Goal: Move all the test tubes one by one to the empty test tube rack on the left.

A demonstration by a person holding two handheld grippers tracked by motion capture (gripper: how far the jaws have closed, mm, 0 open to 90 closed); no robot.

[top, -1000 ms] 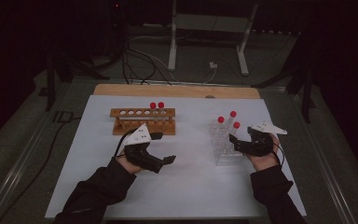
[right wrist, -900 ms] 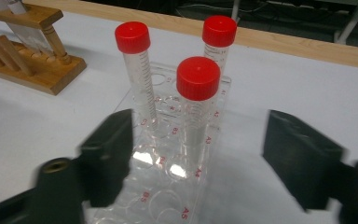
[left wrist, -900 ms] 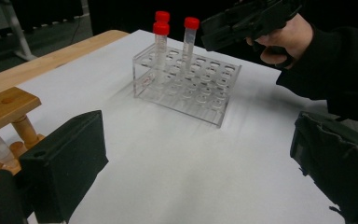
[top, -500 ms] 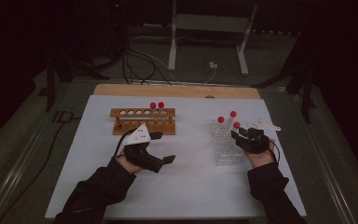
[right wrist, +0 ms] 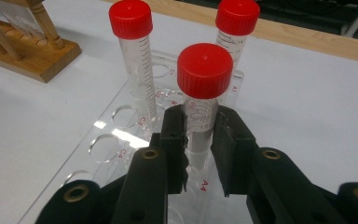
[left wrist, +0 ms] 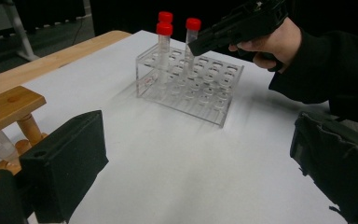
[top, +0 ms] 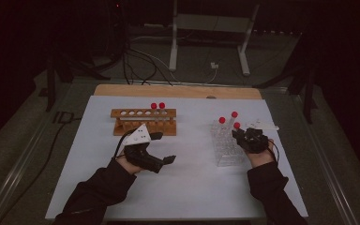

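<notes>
White tabletop (top: 192,187), dark room. Right gripper (right wrist: 199,122) had just closed its jaws on the red-capped tube (right wrist: 204,93) standing between them in the clear rack (left wrist: 189,91). Grasp step; next, probably a straight lift. Left gripper (left wrist: 196,163) spread, idle.

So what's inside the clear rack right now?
The clear rack holds three red-capped tubes, upright; the right gripper is shut on the nearest. Other holes look empty. Tube bottoms are blurred through the plastic.
</notes>
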